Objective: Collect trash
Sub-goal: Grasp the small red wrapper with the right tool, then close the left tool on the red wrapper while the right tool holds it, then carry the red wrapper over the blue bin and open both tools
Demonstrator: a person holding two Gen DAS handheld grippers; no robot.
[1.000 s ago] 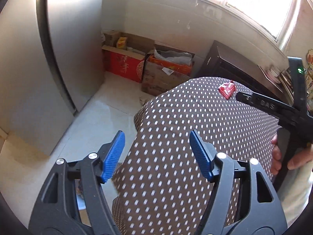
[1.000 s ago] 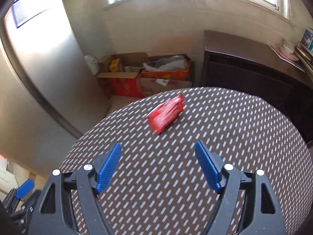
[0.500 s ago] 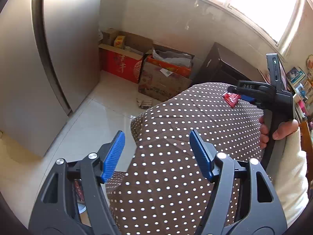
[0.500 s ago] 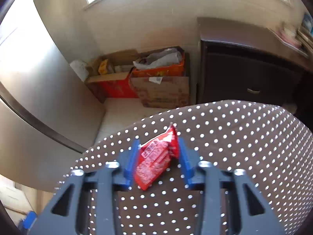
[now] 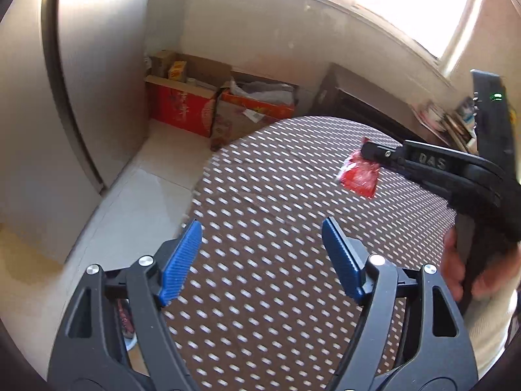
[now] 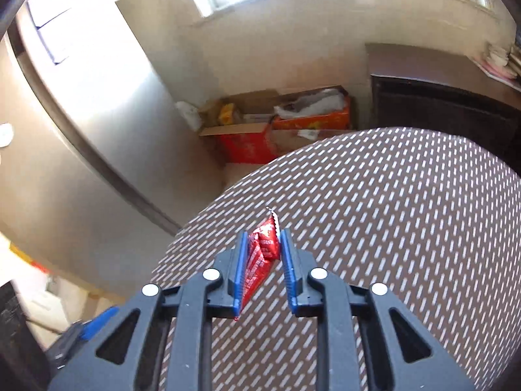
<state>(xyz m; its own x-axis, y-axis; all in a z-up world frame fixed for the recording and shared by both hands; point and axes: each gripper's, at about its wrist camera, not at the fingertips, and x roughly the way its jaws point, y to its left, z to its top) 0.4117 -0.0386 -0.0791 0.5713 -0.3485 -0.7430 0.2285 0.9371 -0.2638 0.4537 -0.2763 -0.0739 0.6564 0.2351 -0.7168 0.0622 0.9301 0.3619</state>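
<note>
One red wrapper (image 6: pixel 262 254) sits pinched in the just-closing right gripper (image 6: pixel 262 244); left gripper (image 5: pixel 262 254) spread.

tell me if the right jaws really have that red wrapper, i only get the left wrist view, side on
Observer: Yes. In the right wrist view the right gripper has just been closing its jaws, and both blue pads press the red wrapper.
Operator: how much is in the grip
Observer: Its creased middle; a serrated end pokes out ahead of the pads and a corner hangs below them.
</note>
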